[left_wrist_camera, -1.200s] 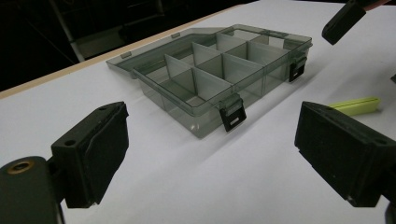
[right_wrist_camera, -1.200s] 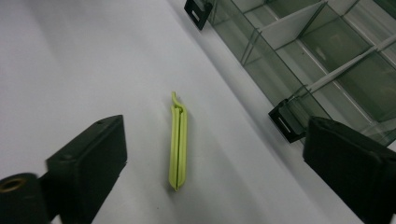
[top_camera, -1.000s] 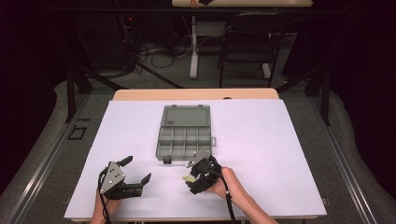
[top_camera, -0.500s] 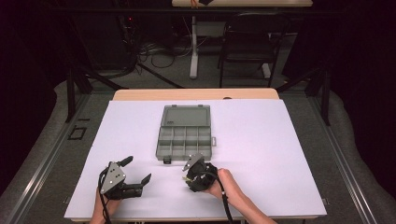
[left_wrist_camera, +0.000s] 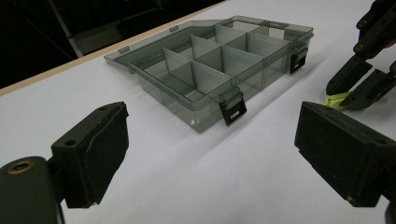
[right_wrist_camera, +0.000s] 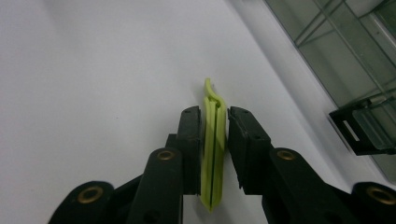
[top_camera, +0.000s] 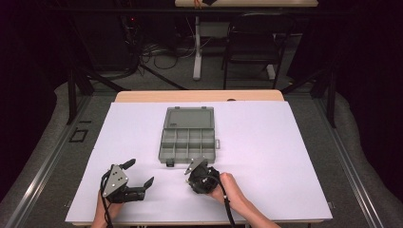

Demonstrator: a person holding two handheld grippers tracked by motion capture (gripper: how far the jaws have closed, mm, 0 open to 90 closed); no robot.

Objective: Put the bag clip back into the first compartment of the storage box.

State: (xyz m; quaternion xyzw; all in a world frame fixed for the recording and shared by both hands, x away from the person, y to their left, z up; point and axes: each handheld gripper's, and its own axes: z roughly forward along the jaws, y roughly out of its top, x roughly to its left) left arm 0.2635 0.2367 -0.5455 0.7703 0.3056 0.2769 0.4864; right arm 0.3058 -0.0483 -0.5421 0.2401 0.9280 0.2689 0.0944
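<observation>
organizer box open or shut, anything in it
Open: the box has its lid laid flat back, and its compartments look empty.

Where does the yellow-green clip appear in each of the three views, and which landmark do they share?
High view: too small to make out at the right gripper, in front of the box.
Left gripper view: yellow-green clip at the right edge, pinched by the far gripper's tips.
Right gripper view: centre, clamped upright between the two jaws.
Shared landmark: the open compartment box, with its black latch.

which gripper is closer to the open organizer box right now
Right. The right gripper, shut on a yellow-green clip, sits just below the organizer box front edge; the left gripper, open, is farther to the lower left.
</observation>
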